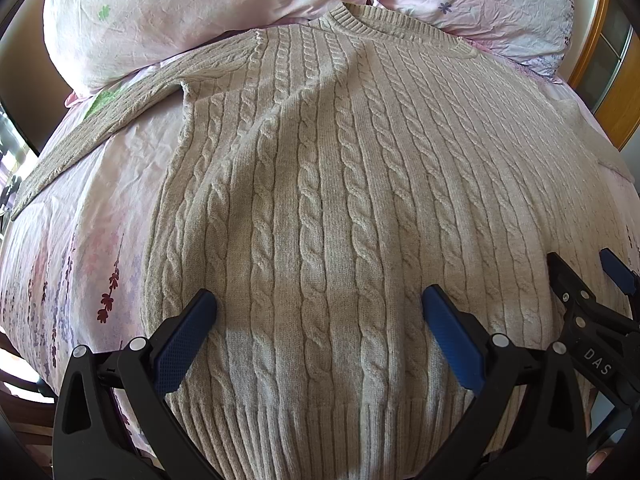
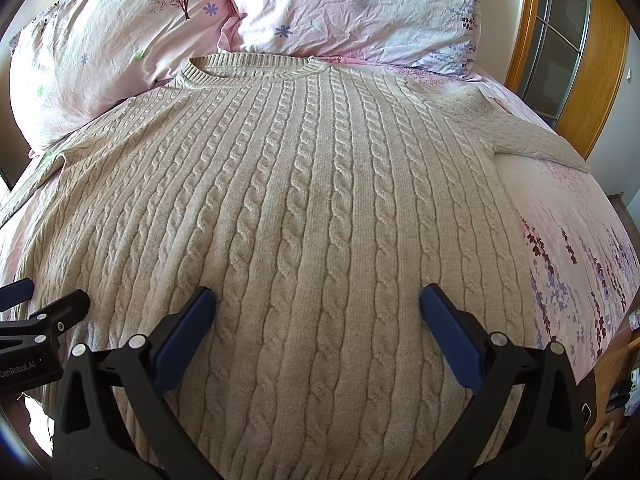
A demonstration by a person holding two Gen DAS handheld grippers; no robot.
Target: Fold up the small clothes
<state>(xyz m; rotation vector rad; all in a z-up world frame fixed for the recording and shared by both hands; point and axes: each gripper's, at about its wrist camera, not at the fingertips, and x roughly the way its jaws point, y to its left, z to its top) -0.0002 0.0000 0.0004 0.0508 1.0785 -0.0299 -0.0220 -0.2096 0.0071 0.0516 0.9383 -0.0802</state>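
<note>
A beige cable-knit wool sweater [image 1: 320, 200] lies face up and spread flat on the bed, its ribbed round collar [image 2: 252, 68] at the far end touching the pillows and its ribbed hem [image 1: 304, 420] at the near edge. One sleeve [image 1: 100, 120] stretches out to the far left, the other [image 2: 532, 136] to the far right; neither is turned in over the body. No crease or doubled layer shows anywhere, so by my judgement the folding is not yet begun: the sleeves, the sides and the final halving all remain.

The left gripper [image 1: 320, 300] hovers over the near left part of the body, its blue-padded fingers [image 1: 188, 336] spread wide and holding nothing. The right gripper [image 2: 316, 300] hangs over the near right part, fingers [image 2: 452, 340] equally wide apart and empty. Whether either touches the knit I cannot tell.

Beneath lies a pink flower-printed bedsheet [image 2: 568, 240], with two crumpled pink floral pillows [image 2: 352, 4] at the far end and a wooden-framed door [image 2: 568, 32] to the far right.
</note>
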